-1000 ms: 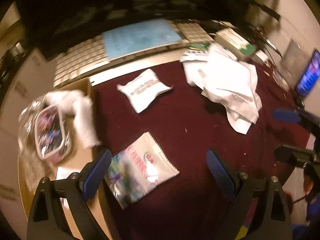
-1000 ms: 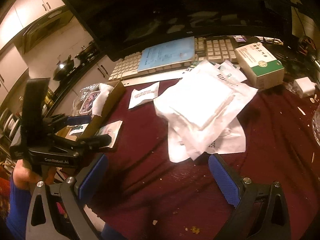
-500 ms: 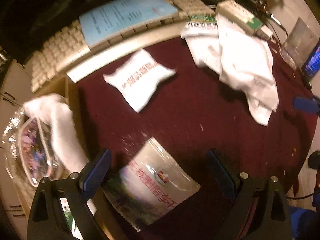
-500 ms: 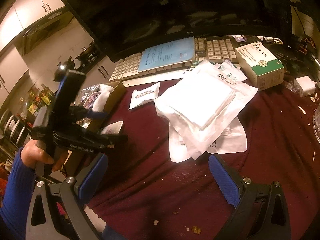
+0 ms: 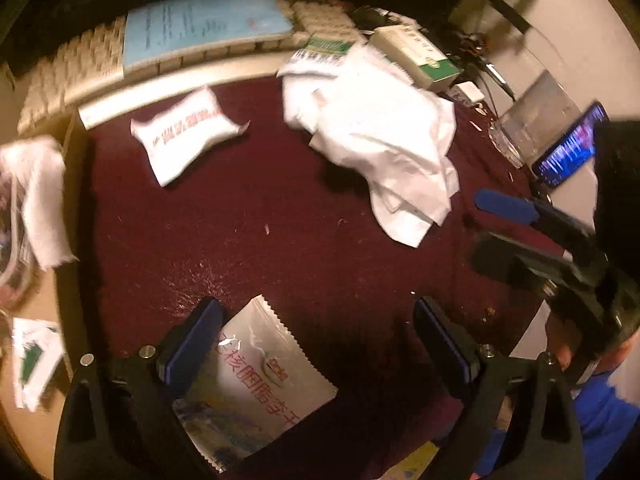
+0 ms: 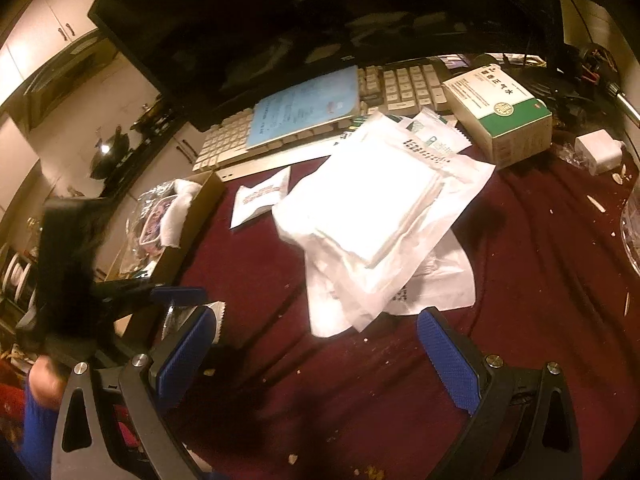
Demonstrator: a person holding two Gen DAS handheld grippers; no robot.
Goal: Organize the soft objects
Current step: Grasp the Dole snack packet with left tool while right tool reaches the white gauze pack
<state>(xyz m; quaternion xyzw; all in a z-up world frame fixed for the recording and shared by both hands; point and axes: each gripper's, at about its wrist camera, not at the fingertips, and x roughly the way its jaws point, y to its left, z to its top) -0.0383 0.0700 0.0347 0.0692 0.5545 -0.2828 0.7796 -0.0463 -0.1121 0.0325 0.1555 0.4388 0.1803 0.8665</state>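
- The left gripper stands wide apart, holding nothing, over the silver snack packet, which lies on the dark red cloth partly under the left finger.
- The packet looks light, crinkly and slippery; I would pinch it by a serrated edge.
- The right gripper is likewise spread wide and empty.
- Just beyond it lies the heap of white pouches, soft and floppy, likely to slide apart.
- Farther off, the small white sachet rests near the keyboard.
- The cardboard box at the cloth's left edge holds a white cloth.
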